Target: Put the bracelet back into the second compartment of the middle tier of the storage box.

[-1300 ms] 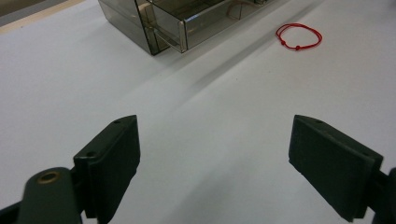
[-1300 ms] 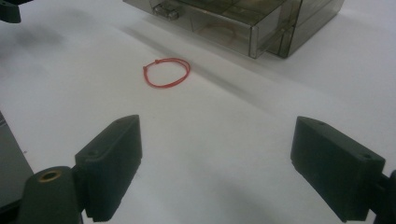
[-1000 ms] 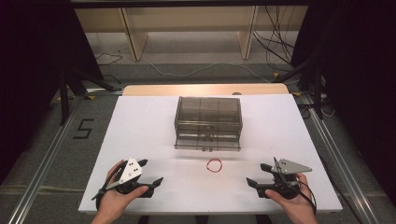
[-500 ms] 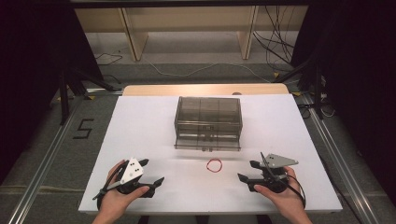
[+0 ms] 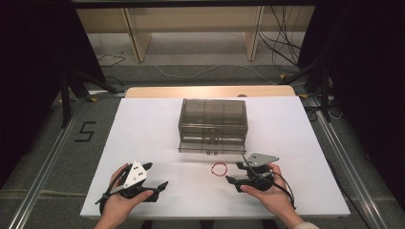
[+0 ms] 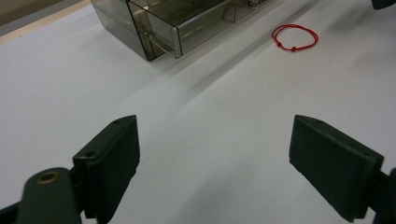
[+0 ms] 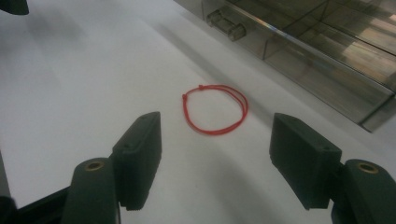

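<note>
A red string loop [image 5: 219, 168] lies flat on the white table [image 5: 143, 124], just in front of a smoky clear drawer box [image 5: 213, 119] whose bottom drawer sticks out a little. My right gripper [image 5: 234, 173] is open, just right of the loop and pointing left at it. In the right gripper view the loop [image 7: 215, 109] lies ahead of my right gripper [image 7: 217, 154], between the lines of its jaws. My left gripper [image 5: 156, 175] rests open at the front left. Its own view shows my left gripper [image 6: 219, 158] with nothing between the jaws, and the loop [image 6: 295, 37] far off.
The drawer box [image 7: 317, 51] has a small clear handle [image 7: 226, 24] on its front. Bare white table lies between the two hands. A wooden strip [image 5: 210, 91] runs along the far edge, with shelving and cables on the floor beyond.
My right gripper has moved left along the table's front, from the right side up to the red loop. The left gripper has stayed in place.
</note>
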